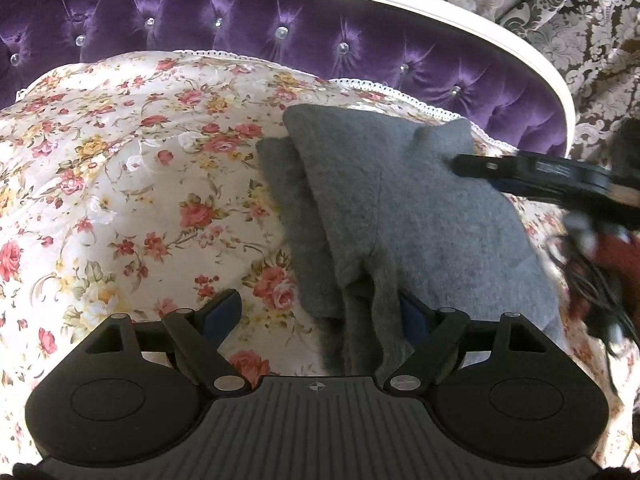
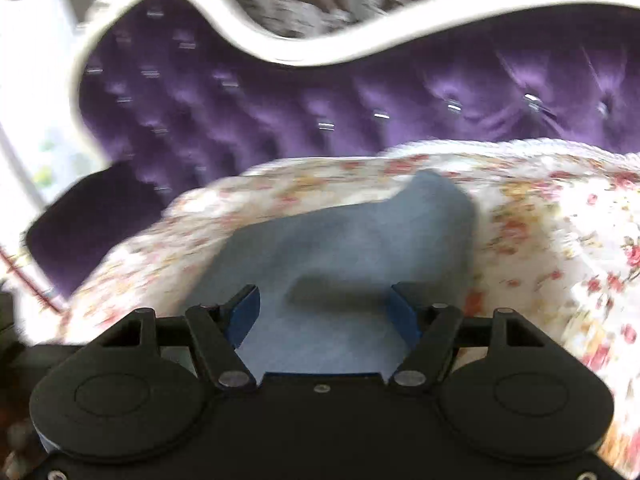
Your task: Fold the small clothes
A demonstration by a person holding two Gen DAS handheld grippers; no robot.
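Nearest us, our left gripper [image 1: 316,312] stands spread wide, the grey garment [image 1: 400,216] draped over its right finger, nothing pinched. We keep the garment on the floral quilt [image 1: 120,160], below the purple headboard [image 1: 240,20], for flat folding. Our right gripper [image 2: 324,312] hovers open above it.

Grey fleece garment [image 1: 400,216], fuzzy knit texture, small. Already folded over on itself: top layer is a broad, roughly rectangular panel, with a narrower lower layer sticking out along its left edge in the left wrist view. Near end bunches into vertical folds and creases. Far right corner is peaked up slightly, not flat. Lies on the floral bedspread [image 1: 120,168], toward the side by the purple tufted headboard [image 1: 240,12]. Right wrist view is motion-blurred; same garment [image 2: 340,248] shows as a grey-blue patch, one far corner raised.
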